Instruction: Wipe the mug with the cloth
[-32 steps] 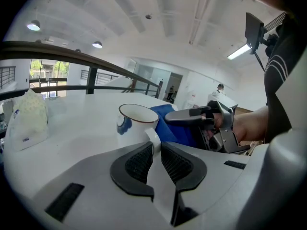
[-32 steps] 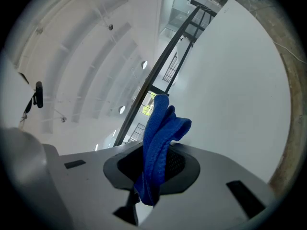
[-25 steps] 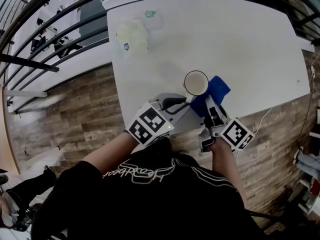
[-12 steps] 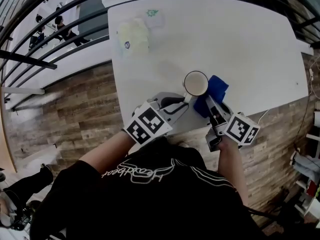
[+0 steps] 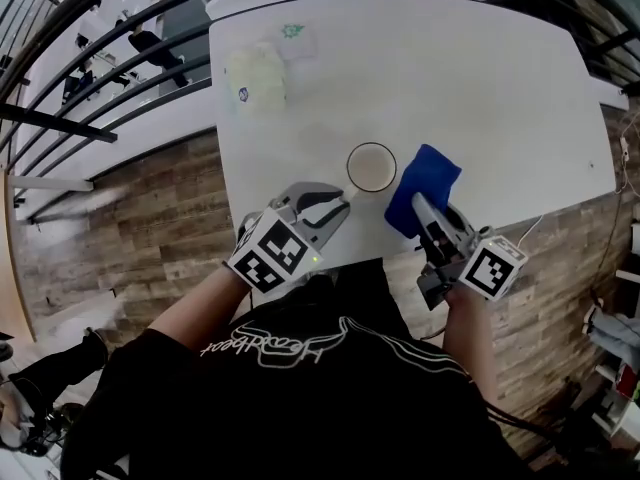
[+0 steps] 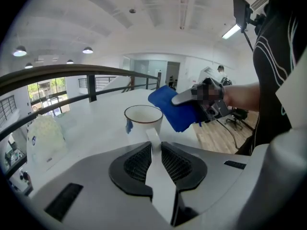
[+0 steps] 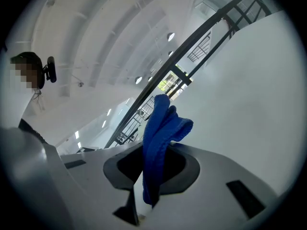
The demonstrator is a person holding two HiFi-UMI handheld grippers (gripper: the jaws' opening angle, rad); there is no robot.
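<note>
White tabletop: left tool clamps round mug handle, right tool pinches fuzzy blue cloth.

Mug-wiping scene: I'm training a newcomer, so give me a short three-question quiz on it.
1. True or false: the right claw is shut on the blue cloth.
2. The left claw grips the white mug by its: A rim; B handle; C base.
3. Fill in: in the head view, the cloth is to the mug's ___.
Key: 1 true; 2 B; 3 right.
</note>
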